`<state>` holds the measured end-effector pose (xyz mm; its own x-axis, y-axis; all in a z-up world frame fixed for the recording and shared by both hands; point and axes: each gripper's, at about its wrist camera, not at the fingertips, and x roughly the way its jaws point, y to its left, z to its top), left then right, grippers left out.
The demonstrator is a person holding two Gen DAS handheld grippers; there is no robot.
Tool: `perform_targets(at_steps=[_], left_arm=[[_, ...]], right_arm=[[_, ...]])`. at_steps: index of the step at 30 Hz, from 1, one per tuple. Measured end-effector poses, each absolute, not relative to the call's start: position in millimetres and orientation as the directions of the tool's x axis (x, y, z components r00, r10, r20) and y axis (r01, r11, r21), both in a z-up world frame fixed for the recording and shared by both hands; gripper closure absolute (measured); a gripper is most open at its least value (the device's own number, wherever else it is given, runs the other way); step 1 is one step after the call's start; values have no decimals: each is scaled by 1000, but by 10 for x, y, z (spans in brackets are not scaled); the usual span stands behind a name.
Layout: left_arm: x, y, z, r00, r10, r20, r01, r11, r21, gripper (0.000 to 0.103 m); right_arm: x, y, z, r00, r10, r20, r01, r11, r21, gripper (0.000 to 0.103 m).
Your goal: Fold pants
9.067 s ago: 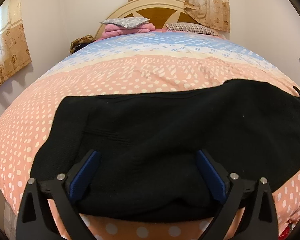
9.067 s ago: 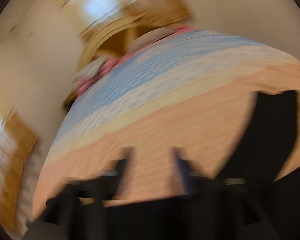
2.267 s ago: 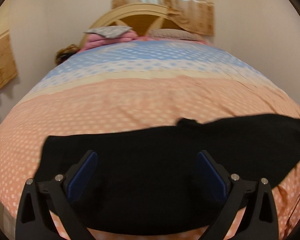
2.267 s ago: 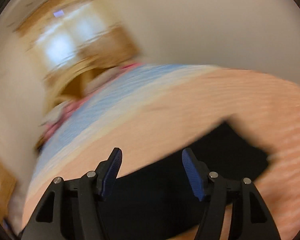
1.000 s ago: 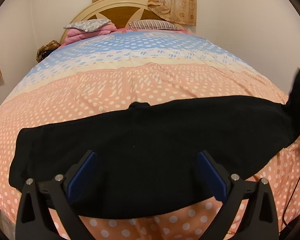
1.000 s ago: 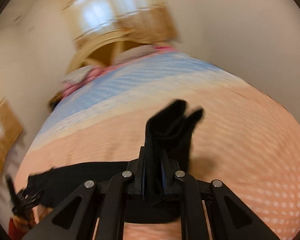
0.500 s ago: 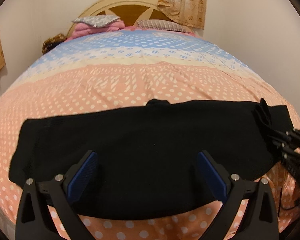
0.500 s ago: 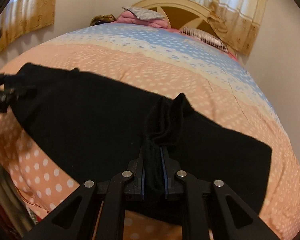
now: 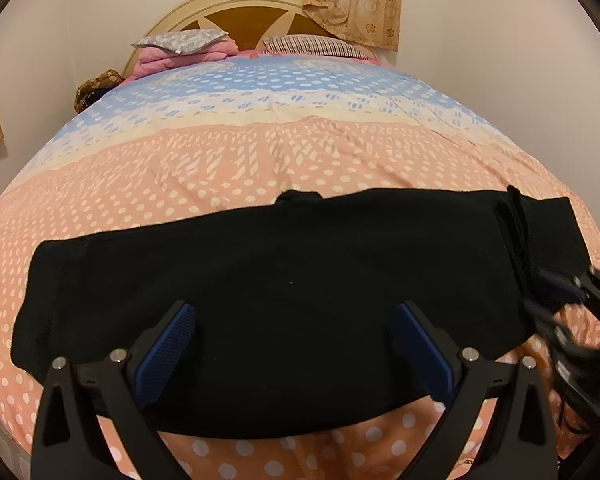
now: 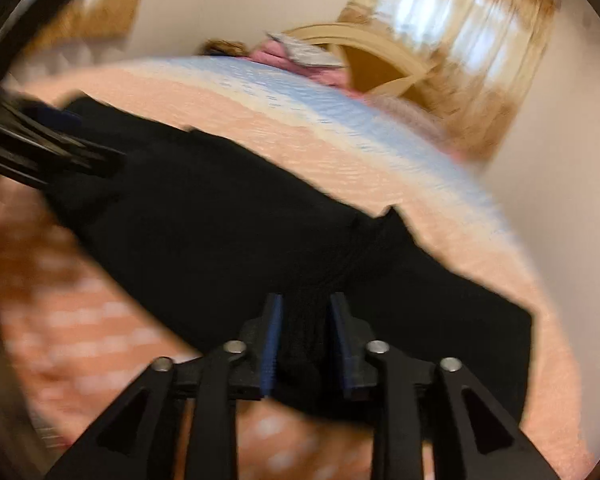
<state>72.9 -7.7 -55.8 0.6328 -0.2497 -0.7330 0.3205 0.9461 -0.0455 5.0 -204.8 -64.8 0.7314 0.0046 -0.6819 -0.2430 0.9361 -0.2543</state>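
**Black pants spread across the foot of the bed, right jaws letting go**

The black pants lie flat in a long band across the pink, dotted end of the bedspread, far from the headboard and close to the bed's near edge. The end of the pants farthest from the left gripper is bunched into a raised ridge. The left gripper hovers over the middle of the pants, its jaws spread wide with nothing pinched between them. The right gripper sits at that bunched end; its jaws have just been opening, and the gathered fabric stands between them without being clamped, though this view is blurred. Up by the headboard are a striped pillow and a pink folded stack.
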Motion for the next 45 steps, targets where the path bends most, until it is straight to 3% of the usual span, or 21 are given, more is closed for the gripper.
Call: perform_targets(at_steps=[3, 7, 10, 13, 15, 17, 18, 20, 24, 27, 30, 32, 36, 38, 40, 45], left_arm=[[730, -96, -569, 628, -254, -736, 323, 945, -51, 1], [698, -160, -583, 621, -261, -739, 343, 938, -43, 1], [674, -204, -571, 621, -263, -738, 352, 935, -38, 1], [655, -216, -541, 628, -264, -732, 356, 934, -31, 1], [657, -216, -533, 633, -260, -729, 355, 935, -26, 1], [675, -225, -541, 631, -263, -729, 353, 935, -32, 1], [689, -246, -550, 626, -263, -734, 355, 934, -33, 1], [694, -309, -547, 625, -260, -736, 365, 931, -19, 1], [671, -525, -396, 651, -304, -696, 420, 908, -4, 1], [673, -818, -262, 650, -377, -660, 493, 870, -12, 1], [656, -1198, -176, 640, -442, -629, 563, 827, -9, 1], [638, -1500, -150, 617, -485, -619, 606, 796, -20, 1], [615, -1978, -281, 583, -519, -625, 638, 769, -45, 1], [609, -2117, -461, 582, -475, -660, 633, 774, 1, 4], [627, -2141, -675, 564, -410, -717, 624, 780, 45, 9], [615, -1983, -643, 566, -447, -693, 628, 778, 11, 7]], right_arm=[[-32, -2207, -473, 657, 265, -706, -338, 940, 40, 66], [35, -2637, -198, 746, 219, -629, -183, 976, 122, 66], [367, -3073, -168, 768, 122, -629, 1, 982, 191, 67], [759, -3166, -401, 710, 40, -703, 78, 988, 135, 73], [858, -3004, -540, 690, 54, -722, 37, 993, 110, 73], [792, -2672, -568, 690, 117, -714, -88, 993, 77, 68], [759, -2548, -575, 689, 111, -716, -120, 992, 38, 62], [693, -2381, -572, 702, 53, -711, -151, 986, -76, 62], [473, -3005, -229, 751, 304, -586, -129, 938, 322, 62], [234, -3511, 108, 829, 223, -514, -28, 933, 359, 62], [54, -4125, 204, 818, 72, -570, 149, 932, 331, 65], [36, -4319, 179, 788, 34, -615, 202, 929, 310, 77], [238, -4374, -102, 709, 103, -698, 183, 929, 323, 78], [539, -4309, -397, 625, 77, -777, 215, 940, 266, 79], [636, -4267, -539, 615, 59, -786, 220, 945, 244, 79], [627, -4431, -515, 661, 145, -736, 195, 914, 355, 80]])
